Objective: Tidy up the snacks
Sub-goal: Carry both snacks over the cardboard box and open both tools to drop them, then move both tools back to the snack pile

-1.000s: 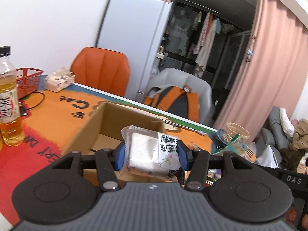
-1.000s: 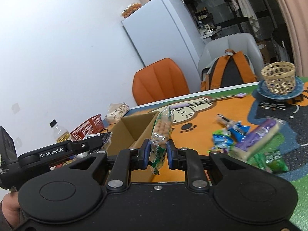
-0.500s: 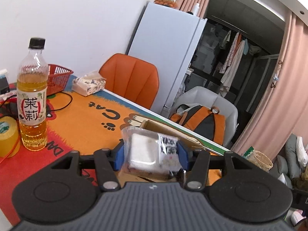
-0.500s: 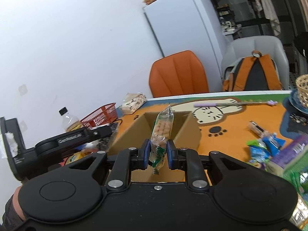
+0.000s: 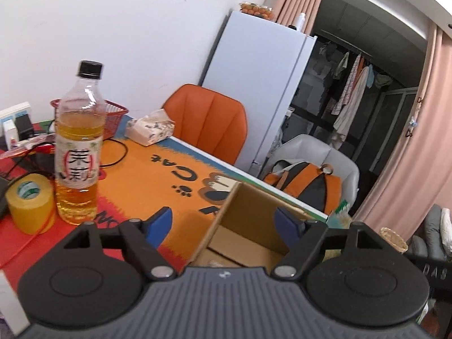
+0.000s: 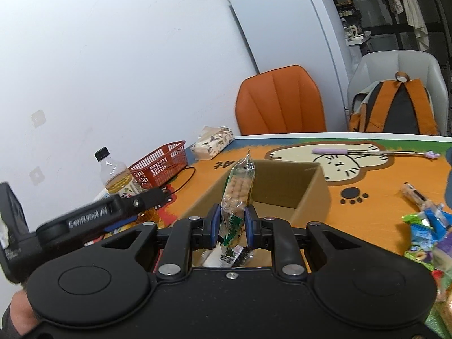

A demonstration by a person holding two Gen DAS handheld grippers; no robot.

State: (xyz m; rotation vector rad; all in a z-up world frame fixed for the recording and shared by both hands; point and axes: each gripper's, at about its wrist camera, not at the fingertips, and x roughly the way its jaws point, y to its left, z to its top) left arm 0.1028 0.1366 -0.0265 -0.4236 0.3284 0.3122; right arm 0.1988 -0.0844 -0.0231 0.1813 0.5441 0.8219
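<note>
An open cardboard box (image 5: 240, 223) (image 6: 285, 186) sits on the orange cat-print mat. My left gripper (image 5: 224, 223) is open and empty, just above the box's near left edge. A white snack packet (image 6: 226, 257) lies inside the box, seen under my right gripper. My right gripper (image 6: 232, 226) is shut on a clear packet of round peanut snacks (image 6: 238, 189), held upright over the box's near side. The left gripper's body (image 6: 93, 217) shows at left in the right wrist view.
A tea bottle (image 5: 79, 147) and a yellow tape roll (image 5: 31, 203) stand left of the box. A red basket (image 6: 161, 166) and tissue pack (image 6: 212, 142) sit behind. Loose snack packets (image 6: 423, 231) lie at right. Orange chair (image 5: 209, 124) and backpack (image 5: 308, 183) beyond the table.
My left gripper opened and let go of the white packet, which now lies in the box. My right gripper moved closer over the box with the peanut packet.
</note>
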